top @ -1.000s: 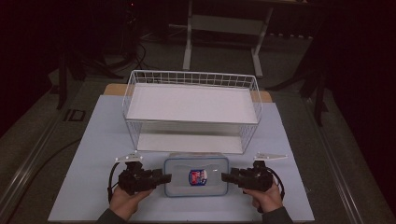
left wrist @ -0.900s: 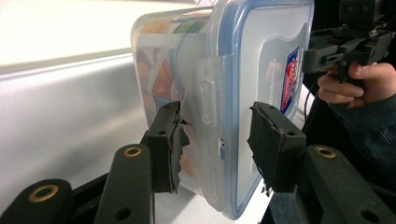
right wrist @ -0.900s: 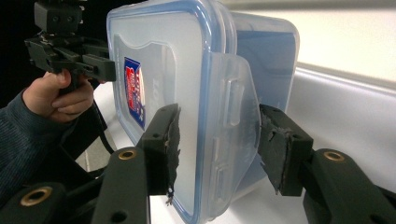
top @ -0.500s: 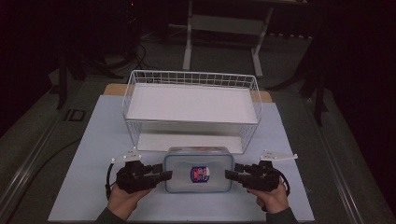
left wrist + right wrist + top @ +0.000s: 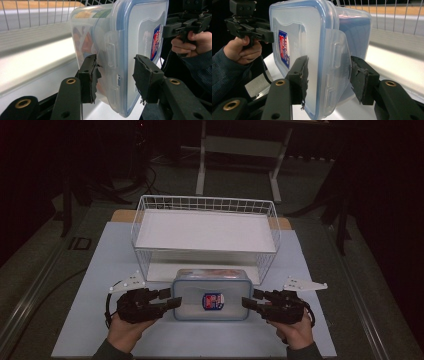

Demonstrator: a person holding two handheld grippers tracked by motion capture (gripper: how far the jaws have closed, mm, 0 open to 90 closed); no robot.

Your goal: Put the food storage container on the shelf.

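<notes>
- dark room all around, with a metal stand (image 5: 240,150) at the far side and a pale blue-white table (image 5: 100,270) lit in the middle.
- at the near left of the table, the left hand (image 5: 125,332) holds the left gripper (image 5: 167,301), which points right toward the box.
- in the left gripper view its jaws stand apart, one on each side of the box's left end and side latch; one pad (image 5: 91,75) looks to be touching the box's clear wall, the other stands just off the lid, so nothing is clamped.
- between the two grippers, near the front edge, lies the clear plastic box (image 5: 211,295) with a blue-rimmed lid; a red and blue label (image 5: 213,301) sits on the lid.
- through the box's clear wall, orange and green contents (image 5: 86,37) can be made out, too blurred to name.
- just beyond the box, on the far side, stands a white wire basket (image 5: 150,210) with a white floor; the box's far edge is close to the basket's near wall.
- at the near right, the right hand (image 5: 297,335) holds the right gripper (image 5: 248,300), pointing left at the box.
- in the right gripper view its jaws are also apart, straddling the box's right end and latch, with a gap at the pad on the wall side; whether the pad on the lid side touches cannot be told.
</notes>
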